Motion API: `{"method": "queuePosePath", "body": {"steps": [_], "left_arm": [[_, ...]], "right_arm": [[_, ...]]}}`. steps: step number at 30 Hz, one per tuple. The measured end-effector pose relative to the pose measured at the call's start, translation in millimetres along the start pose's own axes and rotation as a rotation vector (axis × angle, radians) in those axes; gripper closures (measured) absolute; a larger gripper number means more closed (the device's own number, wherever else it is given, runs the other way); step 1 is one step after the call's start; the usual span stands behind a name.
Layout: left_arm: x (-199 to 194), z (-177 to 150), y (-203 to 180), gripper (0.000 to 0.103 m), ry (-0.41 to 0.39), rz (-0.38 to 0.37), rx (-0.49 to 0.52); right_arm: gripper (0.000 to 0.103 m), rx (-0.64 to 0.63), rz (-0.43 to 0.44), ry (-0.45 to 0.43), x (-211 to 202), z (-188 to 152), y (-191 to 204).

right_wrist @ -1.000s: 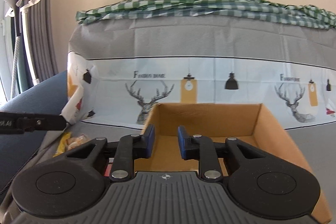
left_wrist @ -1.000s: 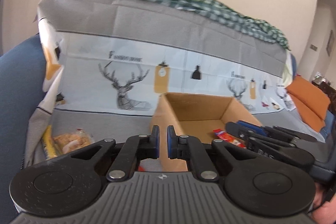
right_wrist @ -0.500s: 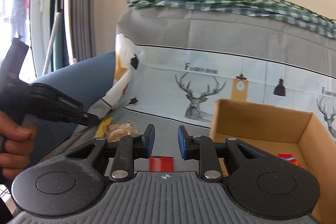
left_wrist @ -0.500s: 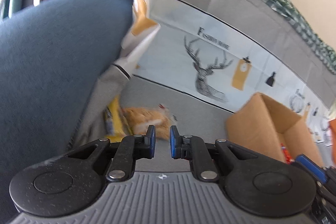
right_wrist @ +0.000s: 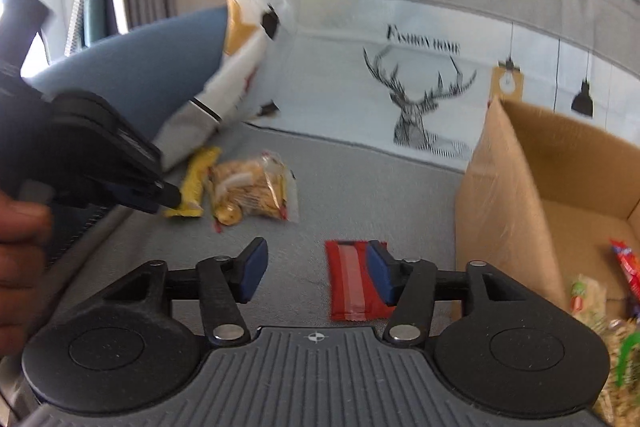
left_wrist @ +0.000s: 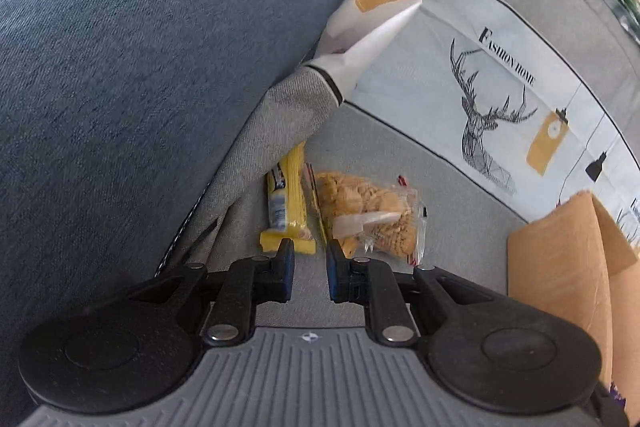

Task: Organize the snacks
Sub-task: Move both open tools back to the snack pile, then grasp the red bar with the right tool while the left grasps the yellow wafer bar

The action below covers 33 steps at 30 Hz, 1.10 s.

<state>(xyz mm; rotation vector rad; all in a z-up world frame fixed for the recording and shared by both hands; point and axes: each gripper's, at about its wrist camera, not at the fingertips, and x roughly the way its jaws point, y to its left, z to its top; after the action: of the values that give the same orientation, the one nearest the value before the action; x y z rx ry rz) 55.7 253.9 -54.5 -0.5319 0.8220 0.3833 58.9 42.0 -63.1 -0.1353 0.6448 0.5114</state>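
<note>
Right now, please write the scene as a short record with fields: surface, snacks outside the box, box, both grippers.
surface: grey sofa seat
snacks outside: yellow bar, clear biscuit bag, red packet
box: cardboard box, open, snacks inside
left gripper: nearly shut, empty, near the yellow bar
right gripper: jaws just opening, above the red packet, not gripping
</note>
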Motion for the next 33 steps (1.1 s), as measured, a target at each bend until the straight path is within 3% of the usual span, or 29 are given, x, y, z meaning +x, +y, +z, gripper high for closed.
{"method": "queuePosePath", "body": {"steps": [2,4,10,11,16,17,19,20,27,33], "left_arm": [[4,4,-3,0.086,-0.029,0.021,0.007],[10,8,-4,0.086,-0.051,0.042,-0.002],[43,14,-11,0.083,-0.042,0.148,-0.025],[47,14,-13,0.078,-0.038,0.155,-0.02],[65,13,-22,0.077,-0.026,0.206,0.034],[67,13,-24,0.077,-0.027,0.207,0.049],[65,12,-25,0.077,-0.027,0.195,0.06],[64,11,-25,0.077,-0.028,0.19,0.059],[26,1,-25,0.077,-0.022,0.104,0.006],[-17,-20,-18,0.077,0.011,0.024,-0.033]], "right_arm": [[0.041,0.031,-0.035,0.035,17,0,-5],[0.032,0.046,-0.044,0.046,33,-1,-9],[0.031,0.07,-0.115,0.159,70,-10,-17],[0.031,0.099,-0.111,0.169,74,-9,-21],[0.033,0.142,-0.082,0.17,78,-7,-27],[0.035,0.148,-0.078,0.17,78,-7,-28],[0.053,0.151,-0.077,0.162,78,-7,-29],[0.056,0.152,-0.071,0.158,76,-6,-30],[0.06,0.195,0.025,0.118,59,-5,-34],[0.06,0.128,0.109,0.043,15,-5,-22]]}}
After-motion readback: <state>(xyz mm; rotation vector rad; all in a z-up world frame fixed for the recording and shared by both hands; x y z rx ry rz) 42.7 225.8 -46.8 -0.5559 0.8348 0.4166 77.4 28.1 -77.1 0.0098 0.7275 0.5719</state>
